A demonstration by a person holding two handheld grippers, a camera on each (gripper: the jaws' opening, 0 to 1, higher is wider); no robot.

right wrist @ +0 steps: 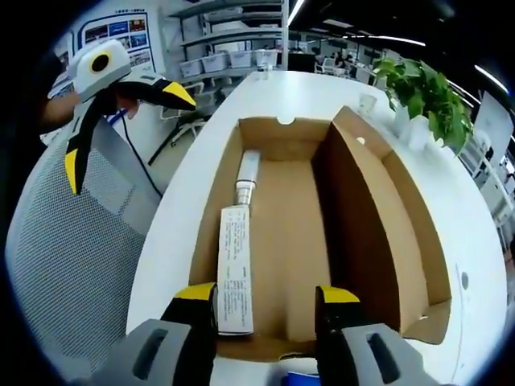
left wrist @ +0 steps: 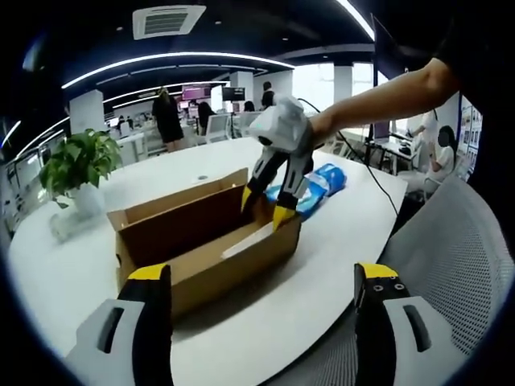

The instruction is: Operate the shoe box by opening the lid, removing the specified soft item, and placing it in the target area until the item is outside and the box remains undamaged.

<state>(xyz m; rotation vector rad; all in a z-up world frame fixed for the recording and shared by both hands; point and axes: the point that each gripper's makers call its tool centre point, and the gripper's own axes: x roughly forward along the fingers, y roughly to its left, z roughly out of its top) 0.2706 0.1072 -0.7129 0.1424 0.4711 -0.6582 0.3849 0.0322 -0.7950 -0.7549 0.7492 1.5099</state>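
Grippers work over an opened shoe box

Brown cardboard shoe box (left wrist: 201, 241) sits lid-open on a white round table (left wrist: 322, 273). The right gripper (left wrist: 264, 211), jaws apart, reaches over the box's end, above a white paper-labelled tube (right wrist: 235, 277) along its floor. The left gripper (right wrist: 121, 112) hangs open near a grey mesh chair (right wrist: 72, 257). A blue-and-white soft packet (left wrist: 318, 186) lies just beyond the box.

A white rounded tabletop (left wrist: 338, 265) carries an open brown cardboard shoe box (left wrist: 201, 241), a blue soft packet (left wrist: 318, 186) just behind it, and a potted green plant (left wrist: 78, 165).
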